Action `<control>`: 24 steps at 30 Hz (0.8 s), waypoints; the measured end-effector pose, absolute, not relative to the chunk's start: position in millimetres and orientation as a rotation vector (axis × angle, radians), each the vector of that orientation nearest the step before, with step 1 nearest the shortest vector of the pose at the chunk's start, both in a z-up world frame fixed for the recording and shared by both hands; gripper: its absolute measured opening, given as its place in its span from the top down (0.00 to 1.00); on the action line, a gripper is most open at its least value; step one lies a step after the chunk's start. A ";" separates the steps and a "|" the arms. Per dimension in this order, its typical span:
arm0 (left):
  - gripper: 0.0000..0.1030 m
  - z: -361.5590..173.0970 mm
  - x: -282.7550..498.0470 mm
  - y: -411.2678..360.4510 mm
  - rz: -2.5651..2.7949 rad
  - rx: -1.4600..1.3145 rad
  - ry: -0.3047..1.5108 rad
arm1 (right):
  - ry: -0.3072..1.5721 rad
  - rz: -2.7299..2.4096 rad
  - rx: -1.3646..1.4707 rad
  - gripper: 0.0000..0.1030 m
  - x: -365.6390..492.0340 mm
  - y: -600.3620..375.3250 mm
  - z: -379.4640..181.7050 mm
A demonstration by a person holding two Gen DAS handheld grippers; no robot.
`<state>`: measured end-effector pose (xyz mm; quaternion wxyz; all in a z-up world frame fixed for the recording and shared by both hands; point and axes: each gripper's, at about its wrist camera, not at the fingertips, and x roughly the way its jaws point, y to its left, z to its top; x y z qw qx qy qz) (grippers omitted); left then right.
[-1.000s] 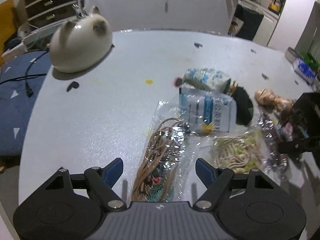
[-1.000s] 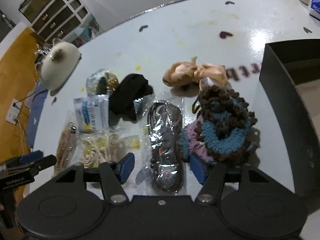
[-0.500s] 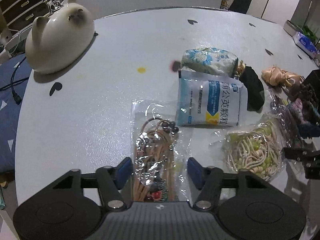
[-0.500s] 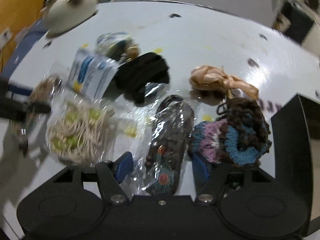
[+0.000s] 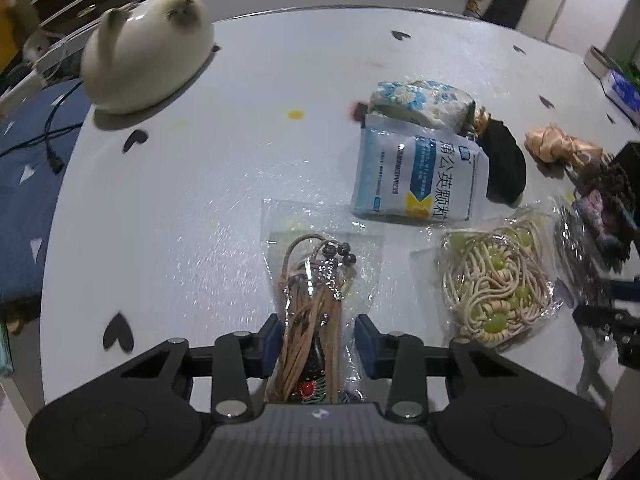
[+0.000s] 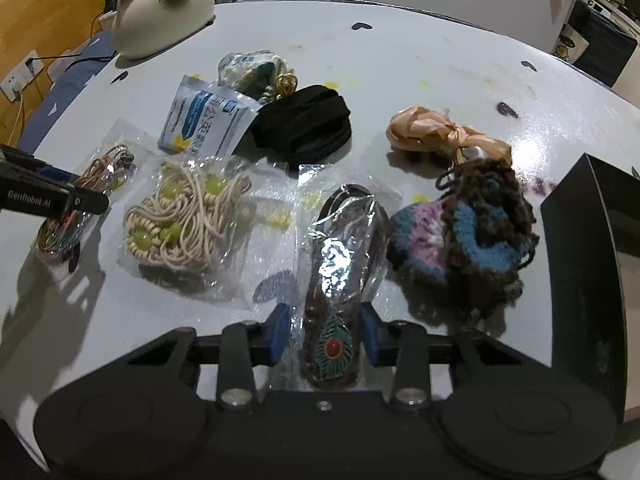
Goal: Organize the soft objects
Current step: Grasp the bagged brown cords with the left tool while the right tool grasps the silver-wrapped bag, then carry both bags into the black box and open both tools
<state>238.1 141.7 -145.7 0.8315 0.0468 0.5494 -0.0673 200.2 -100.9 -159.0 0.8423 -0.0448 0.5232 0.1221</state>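
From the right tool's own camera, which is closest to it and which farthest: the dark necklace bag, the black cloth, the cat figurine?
1. Dark necklace bag: between the right tool's fingers, which have just been closing around it.
2. Black cloth: mid-table, up and slightly left.
3. Cat figurine: far left edge of the table.

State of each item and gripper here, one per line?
Left gripper: closing around tan cord bag.
Right gripper: closing around brown bead bag.
Cream cord bag: flat, untouched.
Sachet: sealed, flat.
Black box: open.
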 end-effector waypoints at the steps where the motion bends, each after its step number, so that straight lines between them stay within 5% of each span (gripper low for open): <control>1: 0.62 -145.3 233.9 142.6 -0.130 0.083 1.161 | 1.104 0.261 -0.094 0.64 197.9 -101.0 -158.9; 8: 0.63 -136.4 202.7 145.0 -0.061 -0.005 1.112 | 1.078 0.273 -0.057 0.74 179.6 -102.3 -152.6; 24: 0.63 -63.7 141.0 106.0 0.004 -0.132 0.877 | 0.816 0.335 -0.009 0.77 133.6 -132.2 -73.0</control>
